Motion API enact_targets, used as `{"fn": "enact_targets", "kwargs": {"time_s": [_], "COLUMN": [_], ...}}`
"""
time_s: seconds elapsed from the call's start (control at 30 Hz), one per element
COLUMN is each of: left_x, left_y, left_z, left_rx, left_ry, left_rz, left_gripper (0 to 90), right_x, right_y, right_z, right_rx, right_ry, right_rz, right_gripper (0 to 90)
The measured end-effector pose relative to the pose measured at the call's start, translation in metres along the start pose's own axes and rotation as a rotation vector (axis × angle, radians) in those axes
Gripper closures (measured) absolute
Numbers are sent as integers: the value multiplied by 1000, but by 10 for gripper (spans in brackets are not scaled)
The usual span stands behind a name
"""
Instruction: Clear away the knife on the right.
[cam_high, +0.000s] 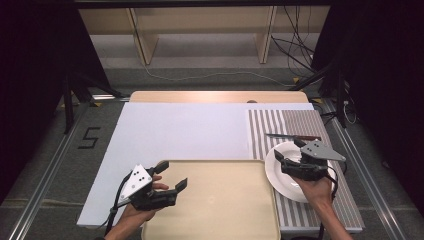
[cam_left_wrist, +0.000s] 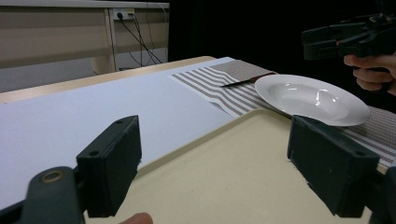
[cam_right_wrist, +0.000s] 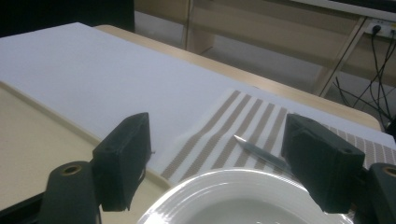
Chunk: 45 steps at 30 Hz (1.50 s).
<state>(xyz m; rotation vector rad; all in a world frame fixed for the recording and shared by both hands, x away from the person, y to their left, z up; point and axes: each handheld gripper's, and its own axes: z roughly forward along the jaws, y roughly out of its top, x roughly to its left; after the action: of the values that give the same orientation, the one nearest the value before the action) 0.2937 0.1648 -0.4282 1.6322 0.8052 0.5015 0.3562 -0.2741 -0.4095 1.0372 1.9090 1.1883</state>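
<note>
White plate (cam_high: 284, 172) sits on the striped placemat (cam_high: 295, 125) at the table's right side, its left rim just beside the right edge of the beige tray (cam_high: 215, 200), possibly overlapping it; cannot tell if they touch. Plate is empty. Knife (cam_high: 292, 136) lies on the placemat just behind the plate, toward the far edge, blade tip pointing left, dark handle to the right.

Right gripper (cam_high: 281, 161) hovers over the plate's middle, jaws wide apart, holding nothing; in the right gripper view the plate's (cam_right_wrist: 243, 198) far rim shows between the jaws with the knife (cam_right_wrist: 259, 154) beyond. Left gripper (cam_high: 171, 175) hangs above the tray's near-left part, jaws also spread wide, nothing gripped. White board (cam_high: 180, 135) covers the rest of the table; the tray lies at its near edge.

Likely step: right gripper going for the plate rim. Risks, as judgement: glazed rim is thin and slick, so a shallow pinch could let it slide or tip out; pushing down on one edge could rock the plate onto the tray lip; reaching too far could nudge the knife; dragging may bunch the placemat.
</note>
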Motion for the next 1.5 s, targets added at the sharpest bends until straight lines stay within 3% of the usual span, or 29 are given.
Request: {"fn": "enact_targets", "kwargs": {"time_s": [0.47, 0.7, 1.1, 1.5], "left_x": [0, 0, 0, 1], "left_y": [0, 0, -1, -1], "left_z": [0, 0, 1, 1], "left_rx": [1, 3, 4, 5], "left_ry": [1, 3, 3, 4], "left_rz": [2, 4, 2, 1], "left_gripper": [174, 174, 174, 174], "right_x": [-20, -32, -48, -70], "right_y": [2, 2, 2, 5], "right_z": [20, 28, 41, 48], "right_rx": [85, 120, 149, 183], "right_ry": [-10, -37, -69, -60], "right_rz": [-10, -14, -9, 34], "right_gripper": [248, 245, 254, 257]}}
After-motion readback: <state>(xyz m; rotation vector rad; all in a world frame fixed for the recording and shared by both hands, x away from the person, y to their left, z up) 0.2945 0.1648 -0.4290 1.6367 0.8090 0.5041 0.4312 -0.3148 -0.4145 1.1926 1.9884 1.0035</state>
